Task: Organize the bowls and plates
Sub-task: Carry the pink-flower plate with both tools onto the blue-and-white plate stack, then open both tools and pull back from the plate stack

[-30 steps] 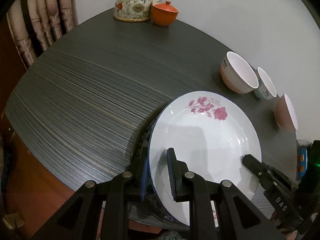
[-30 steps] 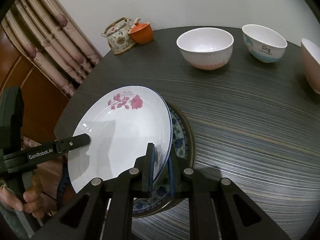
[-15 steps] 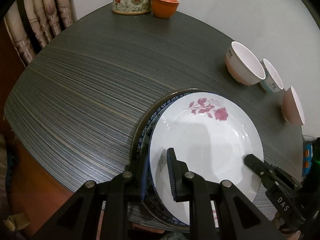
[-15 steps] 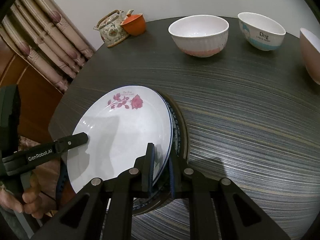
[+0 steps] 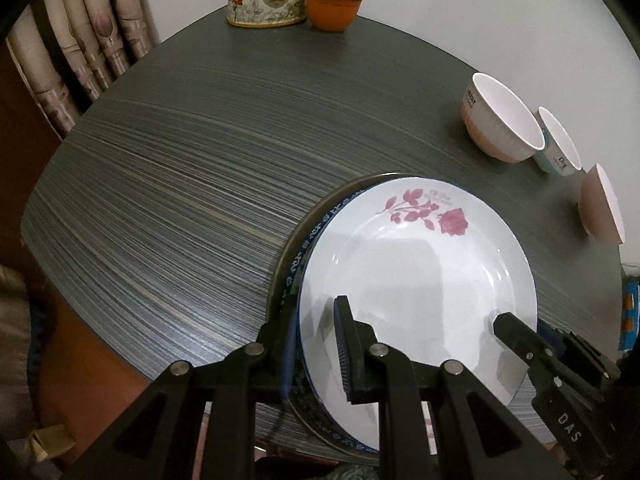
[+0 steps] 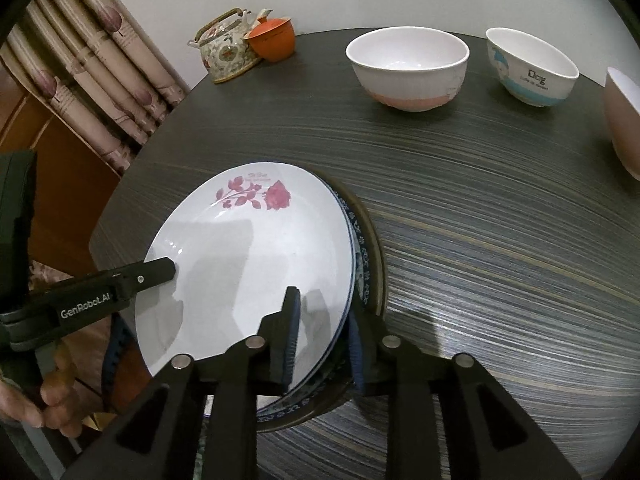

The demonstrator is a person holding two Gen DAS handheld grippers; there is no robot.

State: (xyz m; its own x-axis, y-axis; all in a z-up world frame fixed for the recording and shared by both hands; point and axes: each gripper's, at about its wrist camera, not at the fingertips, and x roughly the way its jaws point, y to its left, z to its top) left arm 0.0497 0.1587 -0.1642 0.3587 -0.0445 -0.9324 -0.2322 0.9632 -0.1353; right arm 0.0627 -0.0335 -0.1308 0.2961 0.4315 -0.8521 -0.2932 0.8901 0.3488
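While both tongs (image 5: pixel 314 350) (image 6: pixel 322 338) straddle its rim, jaws parted, the white rose-printed plate (image 5: pixel 420 276) tops the blue-patterned plate (image 6: pixel 362 256).

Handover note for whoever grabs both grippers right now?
Left gripper: jaws straddle the near-left rim of the rose plate.
Right gripper: same on its right rim.
Whether either still clamps is unclear.
Rose plate lies on the blue-patterned plate and a dark plate.
Plates look stacked.
Left: three bowls stand apart at the far edge.
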